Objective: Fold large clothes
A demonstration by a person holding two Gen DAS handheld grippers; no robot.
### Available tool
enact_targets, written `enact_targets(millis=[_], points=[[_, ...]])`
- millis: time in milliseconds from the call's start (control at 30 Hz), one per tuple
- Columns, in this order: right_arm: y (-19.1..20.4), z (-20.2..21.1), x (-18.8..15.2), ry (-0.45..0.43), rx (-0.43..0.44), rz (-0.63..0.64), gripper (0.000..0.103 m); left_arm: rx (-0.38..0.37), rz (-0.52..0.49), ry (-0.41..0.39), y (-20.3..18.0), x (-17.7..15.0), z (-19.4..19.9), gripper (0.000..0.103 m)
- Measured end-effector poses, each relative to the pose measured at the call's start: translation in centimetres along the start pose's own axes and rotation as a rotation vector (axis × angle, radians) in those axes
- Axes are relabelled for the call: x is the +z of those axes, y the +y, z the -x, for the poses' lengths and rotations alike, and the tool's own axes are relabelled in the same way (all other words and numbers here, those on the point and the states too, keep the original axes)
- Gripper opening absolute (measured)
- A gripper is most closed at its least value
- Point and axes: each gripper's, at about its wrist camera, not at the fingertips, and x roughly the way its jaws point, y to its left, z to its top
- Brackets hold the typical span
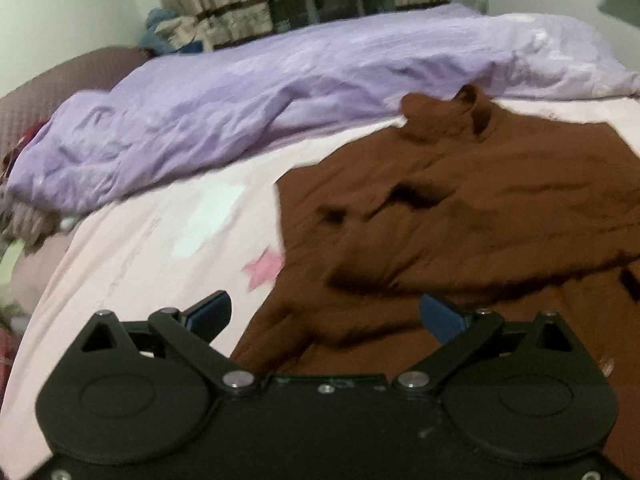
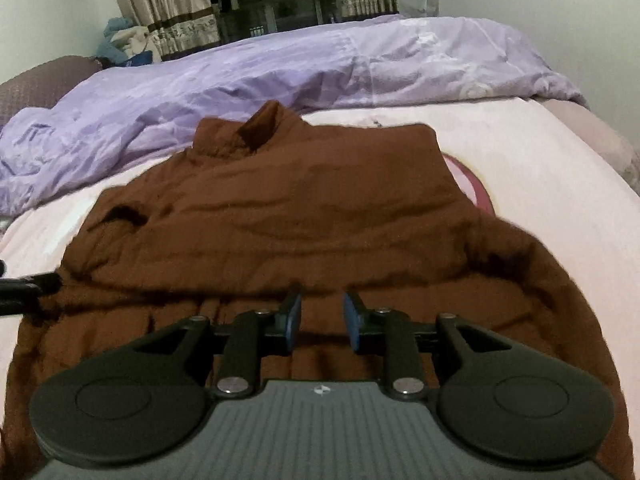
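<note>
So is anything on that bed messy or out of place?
The lilac duvet lies bunched along the far side rather than spread. The brown jacket is rumpled, its collar sticking up. Nothing looks spilled or damaged.

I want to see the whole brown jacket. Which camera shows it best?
The right wrist view: the brown jacket sits in the middle, sharp, from collar to near edge. The left wrist view is blurry, and the jacket runs off its right side.
</note>
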Motion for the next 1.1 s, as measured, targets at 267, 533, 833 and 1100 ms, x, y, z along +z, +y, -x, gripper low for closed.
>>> enact_targets(millis=[267, 533, 833, 1100], points=[[0.2, -3.9, -2.6, 0.058, -0.083, 0.04, 0.033, -0.04, 0.045, 0.105, -1.4, -5.8, -3.6, 0.103], [0.2, -0.1, -3.5, 0.044, -0.031, -0.005, 0.033, -0.038, 0.03, 0.108, -1.4, -5.4, -1.2, 0.103], [1.8, 2.2, -5.8, 0.029, 0.001, 0.028, 0.035, -0.086, -0.013, 0.133, -3.6, -6.9, 0.4, 0.103], [1.0, 2.4, -6.2, -0.008, -0.06, 0.035, 0.038, -0.018, -0.029, 0.064, -0.7, -8.2, 2.9, 0.103]])
